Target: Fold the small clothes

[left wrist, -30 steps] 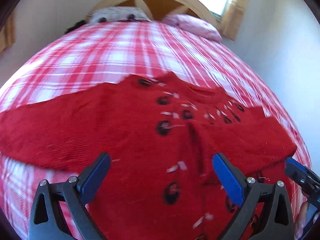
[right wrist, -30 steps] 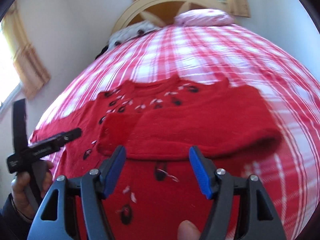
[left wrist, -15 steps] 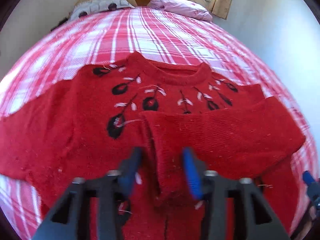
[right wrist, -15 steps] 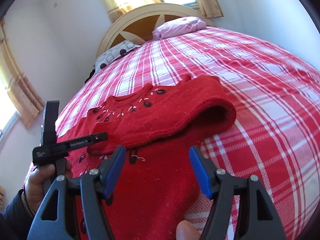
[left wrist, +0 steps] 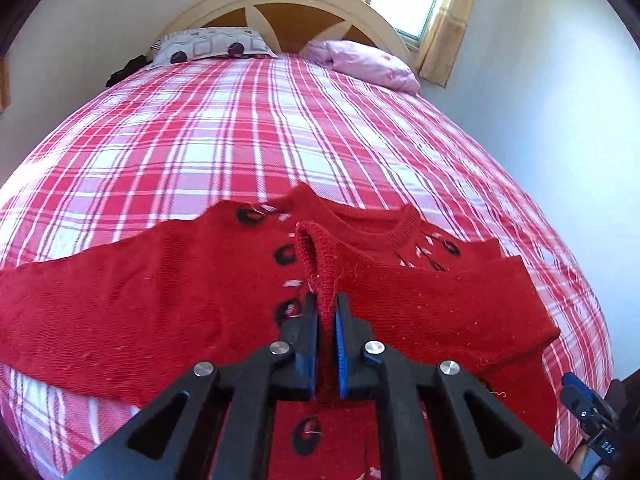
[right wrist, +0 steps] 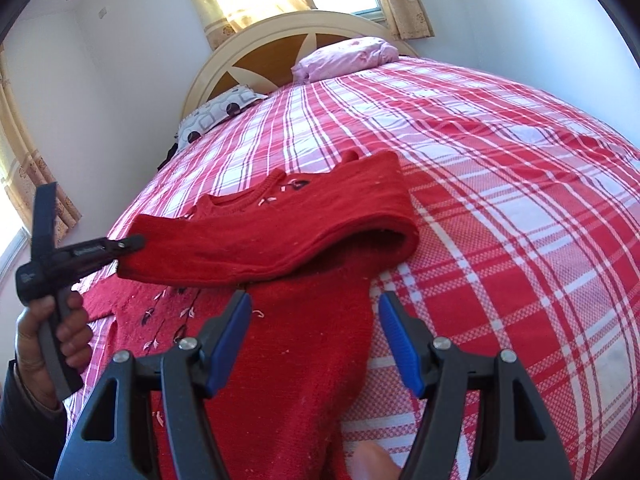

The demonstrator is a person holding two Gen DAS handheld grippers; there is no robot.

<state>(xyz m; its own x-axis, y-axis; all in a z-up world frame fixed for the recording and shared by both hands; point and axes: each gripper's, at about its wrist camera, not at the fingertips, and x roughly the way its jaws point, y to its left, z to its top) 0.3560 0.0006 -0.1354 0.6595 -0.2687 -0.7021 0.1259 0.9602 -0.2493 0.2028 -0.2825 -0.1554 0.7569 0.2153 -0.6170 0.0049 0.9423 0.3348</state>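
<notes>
A red knit sweater [left wrist: 120,304] with black and white embroidery lies front up on the plaid bed [left wrist: 240,128]. Its right sleeve [left wrist: 440,308] is folded across the chest. My left gripper [left wrist: 327,312] is shut on the cuff of that sleeve and holds it raised above the body; it also shows in the right wrist view [right wrist: 120,246] at the cuff's end. My right gripper [right wrist: 315,312] is open and empty, low over the sweater's lower body [right wrist: 300,360] near its right side edge. The folded sleeve [right wrist: 272,236] lies just beyond it.
The red and white plaid bedspread [right wrist: 500,200] stretches right and far. A patterned pillow [left wrist: 208,46] and a pink pillow [left wrist: 368,64] lie against the headboard [left wrist: 288,8]. Walls and curtained windows stand behind. The sweater's left sleeve [left wrist: 60,300] lies spread out to the left.
My left gripper closed on the sleeve cuff and lifted it. My right gripper stayed open and drew back toward the sweater's right side edge.
</notes>
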